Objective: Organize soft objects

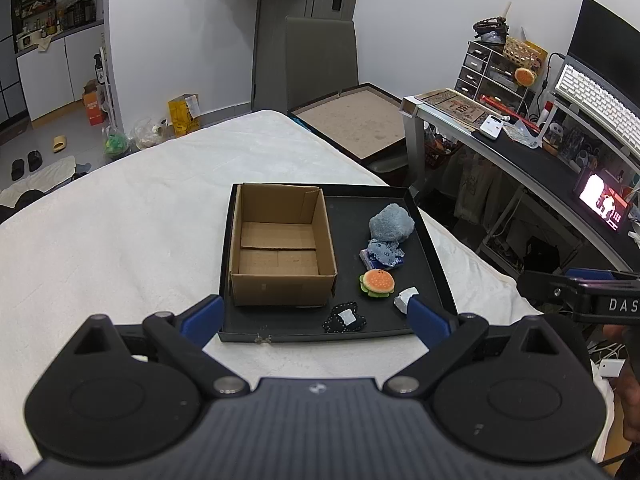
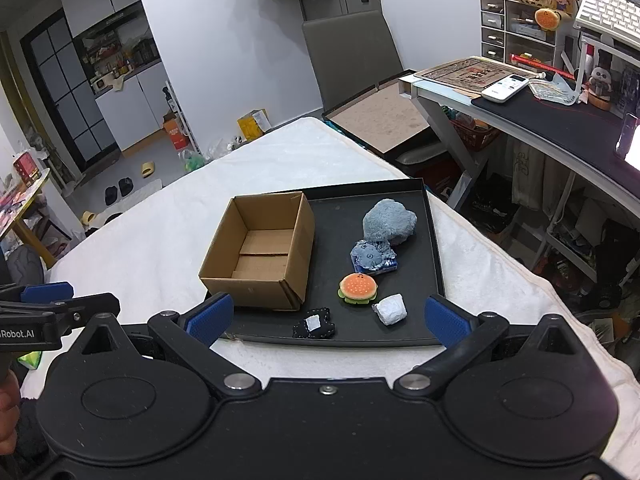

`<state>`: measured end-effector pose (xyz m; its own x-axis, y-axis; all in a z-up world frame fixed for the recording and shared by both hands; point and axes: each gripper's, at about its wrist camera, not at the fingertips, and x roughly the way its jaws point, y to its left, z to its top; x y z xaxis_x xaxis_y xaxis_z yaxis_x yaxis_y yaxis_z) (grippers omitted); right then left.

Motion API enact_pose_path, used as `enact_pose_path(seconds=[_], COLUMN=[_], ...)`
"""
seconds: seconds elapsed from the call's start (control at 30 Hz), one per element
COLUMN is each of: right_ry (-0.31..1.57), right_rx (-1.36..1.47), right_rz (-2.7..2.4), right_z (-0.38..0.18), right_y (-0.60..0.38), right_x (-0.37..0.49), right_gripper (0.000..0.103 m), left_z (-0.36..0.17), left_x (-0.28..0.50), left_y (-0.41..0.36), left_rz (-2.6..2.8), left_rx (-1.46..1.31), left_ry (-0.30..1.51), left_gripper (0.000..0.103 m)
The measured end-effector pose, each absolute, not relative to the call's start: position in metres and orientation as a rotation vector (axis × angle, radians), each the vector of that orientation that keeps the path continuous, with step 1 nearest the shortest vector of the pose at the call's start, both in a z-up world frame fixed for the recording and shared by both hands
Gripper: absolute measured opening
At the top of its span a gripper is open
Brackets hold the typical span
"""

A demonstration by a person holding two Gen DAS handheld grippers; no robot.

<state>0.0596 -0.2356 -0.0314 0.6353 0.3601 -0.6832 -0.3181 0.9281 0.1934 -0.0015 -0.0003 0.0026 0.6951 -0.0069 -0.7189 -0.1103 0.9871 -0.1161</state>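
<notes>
Waiting on the tray: five soft things, both claws spread wide

Sitting in a loose line down the right half of the black tray (image 2: pixel 435 240) are the soft objects: the fluffy grey-blue plush (image 2: pixel 389 222) at the far end, the blue patterned pouch (image 2: pixel 374 257) touching its near side, then the burger plush (image 2: pixel 358 288), then the white crumpled wad (image 2: pixel 390 309) nearest the tray's front right. The dark star-shaped patch (image 2: pixel 314 327) lies apart from them at the front edge, just beside the near corner of the cardboard box (image 2: pixel 256 280). That box fills the tray's left half, flaps open, nothing inside but its own bottom flaps. The tray rests on the white blanket (image 2: pixel 160 232) covering the table.

Now the tools! The right gripper (image 2: pixel 326 318) hovers at the tray's front edge, blue fingers released and far apart, holding nothing. The left gripper (image 1: pixel 314 316) hangs at the same front edge, equally spread and bare. From the left wrist view its right finger overlaps the white wad; contact cannot be told.
</notes>
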Motion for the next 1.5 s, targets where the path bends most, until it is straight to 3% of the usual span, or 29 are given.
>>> enact_pose_path(seconds=[1.5], right_ry=[0.786], right_rx=[0.031], right_rz=[0.385], right_z=[-0.0292], right_y=[-0.2306], right_x=[0.0563], right_gripper=[0.103], left_z=[0.0100], left_x=[-0.0055], left_y=[-0.0030], left_rz=[0.055], left_rx=[-0.154], left_ry=[0.797], left_gripper=[0.097])
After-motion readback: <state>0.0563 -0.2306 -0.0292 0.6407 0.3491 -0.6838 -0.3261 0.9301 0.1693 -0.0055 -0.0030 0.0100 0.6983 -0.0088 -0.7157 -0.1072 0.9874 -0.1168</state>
